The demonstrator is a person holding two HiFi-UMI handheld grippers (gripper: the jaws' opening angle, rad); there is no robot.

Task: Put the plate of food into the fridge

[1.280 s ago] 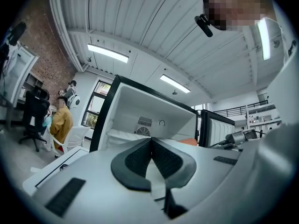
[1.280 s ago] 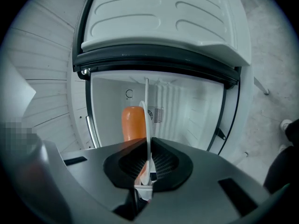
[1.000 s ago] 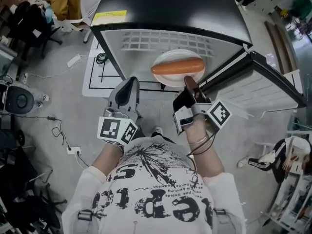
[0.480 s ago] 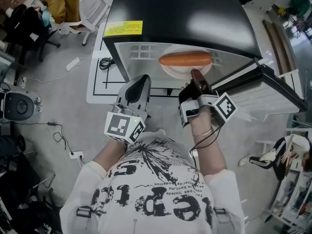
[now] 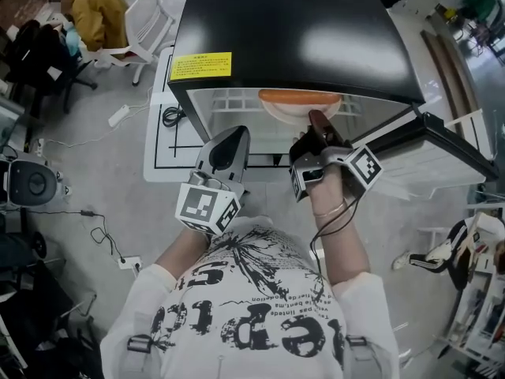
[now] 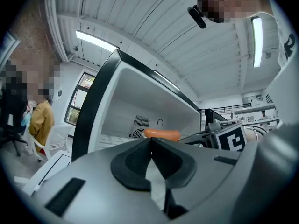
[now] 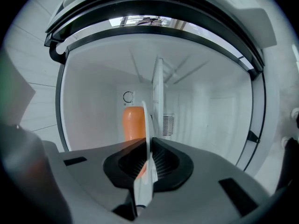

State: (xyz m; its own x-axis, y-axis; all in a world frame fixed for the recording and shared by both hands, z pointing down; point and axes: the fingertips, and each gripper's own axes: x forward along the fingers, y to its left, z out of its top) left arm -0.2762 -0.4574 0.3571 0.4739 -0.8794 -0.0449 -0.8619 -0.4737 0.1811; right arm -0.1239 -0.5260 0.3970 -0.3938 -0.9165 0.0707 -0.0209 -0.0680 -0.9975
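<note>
The white plate (image 5: 293,111) carries an orange sausage (image 5: 300,97) and sits half under the top of the black fridge (image 5: 292,30), inside its open white compartment. My right gripper (image 5: 316,121) is shut on the plate's near rim. In the right gripper view the plate (image 7: 148,134) stands edge-on between the pads, with the sausage (image 7: 133,122) to its left, and the right gripper (image 7: 148,160) points into the compartment. My left gripper (image 5: 233,137) hovers left of the plate, shut and empty. From the left gripper (image 6: 150,141) the sausage (image 6: 161,134) shows just beyond the tips.
The fridge door (image 5: 442,144) swings open to the right. A white chair (image 5: 146,14) and a person in yellow (image 5: 95,10) are at the far left. Cables (image 5: 95,212) and a round device (image 5: 28,181) lie on the floor on the left.
The plate with the sausage has moved forward into the fridge, and the fridge top now hides its far half. Both grippers moved forward with it.
</note>
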